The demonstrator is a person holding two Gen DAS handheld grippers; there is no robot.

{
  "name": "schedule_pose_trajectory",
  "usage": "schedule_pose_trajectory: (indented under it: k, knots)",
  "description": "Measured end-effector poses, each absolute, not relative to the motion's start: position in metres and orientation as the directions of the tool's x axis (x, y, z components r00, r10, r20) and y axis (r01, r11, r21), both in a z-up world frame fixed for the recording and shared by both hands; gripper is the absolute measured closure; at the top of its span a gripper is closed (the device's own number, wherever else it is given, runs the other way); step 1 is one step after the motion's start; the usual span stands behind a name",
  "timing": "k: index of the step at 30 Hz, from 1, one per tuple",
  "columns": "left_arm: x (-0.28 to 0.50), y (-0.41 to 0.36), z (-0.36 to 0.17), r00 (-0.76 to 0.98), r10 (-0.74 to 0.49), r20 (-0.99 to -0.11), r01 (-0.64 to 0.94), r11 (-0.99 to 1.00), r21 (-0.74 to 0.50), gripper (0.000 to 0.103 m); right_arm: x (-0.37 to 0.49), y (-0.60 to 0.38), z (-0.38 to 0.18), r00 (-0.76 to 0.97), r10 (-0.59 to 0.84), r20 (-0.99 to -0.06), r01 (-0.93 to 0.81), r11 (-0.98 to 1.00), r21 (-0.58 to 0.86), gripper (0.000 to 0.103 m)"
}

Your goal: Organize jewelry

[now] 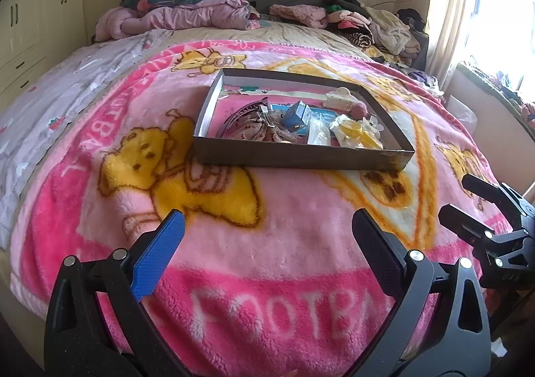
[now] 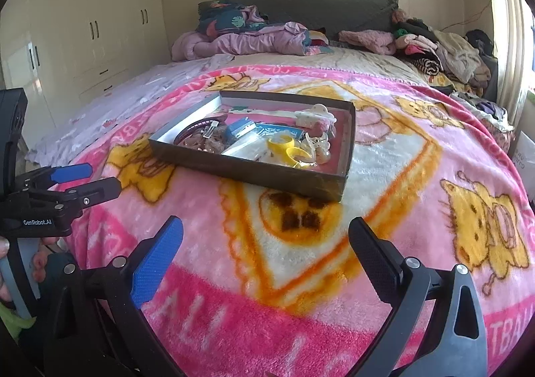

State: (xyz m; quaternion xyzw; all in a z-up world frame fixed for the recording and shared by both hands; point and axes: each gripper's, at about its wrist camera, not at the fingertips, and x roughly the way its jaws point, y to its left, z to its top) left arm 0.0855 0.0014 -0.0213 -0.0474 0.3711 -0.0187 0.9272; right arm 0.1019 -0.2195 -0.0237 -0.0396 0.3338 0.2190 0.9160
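Observation:
A shallow dark box [image 1: 294, 159] [image 2: 267, 176] sits on the pink blanket in the middle of the bed. It holds mixed accessories: yellow bangles [image 1: 354, 131] [image 2: 287, 148], a white hair claw [image 1: 341, 96] [image 2: 314, 114], a small blue box [image 1: 296, 114] [image 2: 239, 129], a dark hairband with pink fabric [image 1: 254, 124] [image 2: 200, 136] and a clear packet [image 1: 319, 133]. My left gripper [image 1: 267, 240] is open and empty, well short of the box. My right gripper [image 2: 265, 243] is open and empty too. Each also shows in the other's view [image 1: 464, 200] [image 2: 93, 179].
The pink cartoon blanket [image 1: 234, 243] covers the near bed. Piled clothes [image 1: 367, 22] and a lilac quilt [image 1: 187, 16] lie by the headboard. Cream wardrobes [image 2: 83, 36] stand on the left, a curtained window [image 1: 485, 9] on the right.

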Motion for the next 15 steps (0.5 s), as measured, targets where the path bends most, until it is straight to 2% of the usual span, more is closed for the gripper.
schedule_pose_trajectory:
  k: [15]
  knots:
    - [0.0850,0.0015,-0.0193,0.728,-0.074,-0.681,-0.001,0.994,-0.109,0.011,0.1029,-0.2195,-0.0231,0.678,0.374,-0.633,-0.425,0.902,0.077,0.006]
